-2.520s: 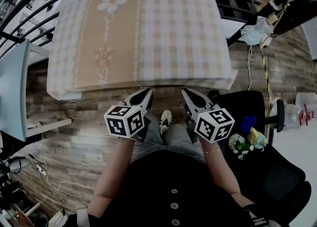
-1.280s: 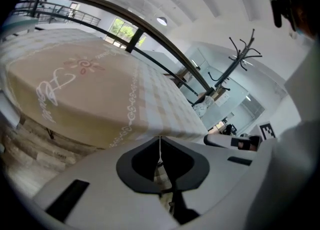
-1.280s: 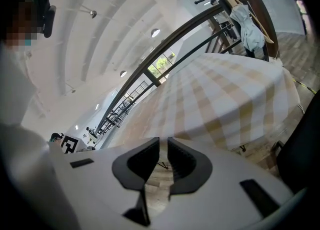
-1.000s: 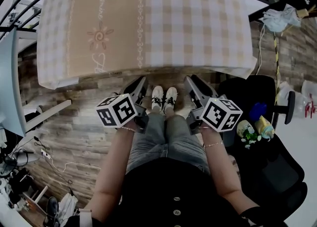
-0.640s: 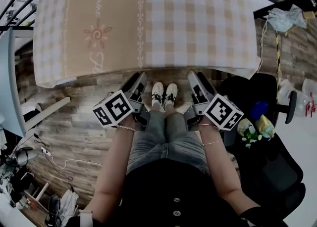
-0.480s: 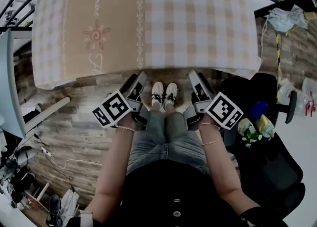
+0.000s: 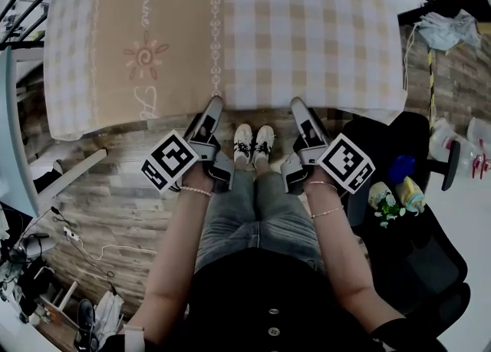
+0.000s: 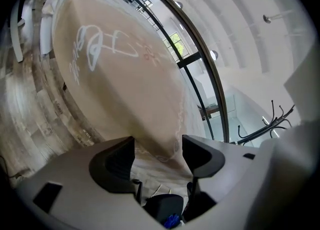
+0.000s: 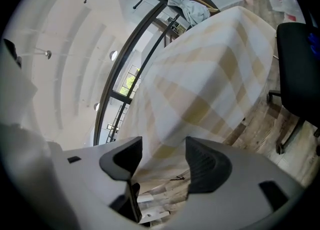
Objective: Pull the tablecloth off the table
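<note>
- The tablecloth [image 7: 230, 28] lay spread flat over the bench and hid it fully. Its near hem ran left-to-right, just ahead of the person's shoes [image 7: 255, 143].
- Left claw [image 8: 157, 149]: the jaws stood wide apart and had just been opening. The hanging beige hem was between the pads, but no pad pressed on it, so nothing was held.
- Right claw [image 9: 164, 156]: same state. The jaws had just opened wide, w/ the checked hem between them, not gripped.
- Key relation, in our judgement: the hem lay straight ahead of both claws & inside both gaps, and both hands were about equally near.
- We thought the next move needed only to close on the hem, then pull back toward the body, i.e. across the hem's long axis.
</note>
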A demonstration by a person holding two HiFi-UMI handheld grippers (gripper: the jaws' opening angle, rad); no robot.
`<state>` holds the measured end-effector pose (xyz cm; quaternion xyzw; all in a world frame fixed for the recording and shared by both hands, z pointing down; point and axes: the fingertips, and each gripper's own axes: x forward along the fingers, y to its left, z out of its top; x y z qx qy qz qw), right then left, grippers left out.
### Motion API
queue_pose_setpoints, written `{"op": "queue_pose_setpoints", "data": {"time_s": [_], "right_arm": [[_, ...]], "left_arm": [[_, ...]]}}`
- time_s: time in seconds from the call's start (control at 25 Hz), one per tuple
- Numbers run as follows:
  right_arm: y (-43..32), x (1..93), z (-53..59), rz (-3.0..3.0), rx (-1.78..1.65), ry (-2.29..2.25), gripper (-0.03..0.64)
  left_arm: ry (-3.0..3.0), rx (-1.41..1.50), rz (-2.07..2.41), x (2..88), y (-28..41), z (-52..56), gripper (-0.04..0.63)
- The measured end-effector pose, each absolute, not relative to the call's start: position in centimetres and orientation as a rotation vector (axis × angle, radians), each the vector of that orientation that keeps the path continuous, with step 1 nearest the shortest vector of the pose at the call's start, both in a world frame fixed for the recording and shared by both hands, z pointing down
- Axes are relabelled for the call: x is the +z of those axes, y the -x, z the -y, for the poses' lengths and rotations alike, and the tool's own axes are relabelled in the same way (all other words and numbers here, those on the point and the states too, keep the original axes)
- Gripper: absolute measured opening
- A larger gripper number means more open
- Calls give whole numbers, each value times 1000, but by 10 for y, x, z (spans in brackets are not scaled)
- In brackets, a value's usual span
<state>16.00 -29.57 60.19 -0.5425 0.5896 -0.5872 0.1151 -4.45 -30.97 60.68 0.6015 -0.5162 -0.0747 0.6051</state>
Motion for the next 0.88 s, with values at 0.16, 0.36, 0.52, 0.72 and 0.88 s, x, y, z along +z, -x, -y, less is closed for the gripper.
{"op": "queue_pose_setpoints", "data": {"time_s": [0.16, 0.36, 0.52, 0.72, 0.88], "right_arm": [[-159, 608, 302, -1690, -1750, 1597, 249], [-161, 613, 306, -1647, -1754, 1620, 249], [-161, 614, 306, -1656, -1765, 1591, 248], [-161, 613, 305, -1658, -1748, 1580, 246], [-160, 610, 303, -1649, -1744, 1582, 223]], "left_arm": [[-1371, -167, 1210, 611, 45, 313, 291], [-1387, -198, 1187, 611, 43, 314, 291], [-1409, -176, 1164, 612, 42, 316, 291], [-1419, -191, 1166, 610, 43, 315, 285], [-1395, -218, 1202, 609, 44, 312, 261]]}}
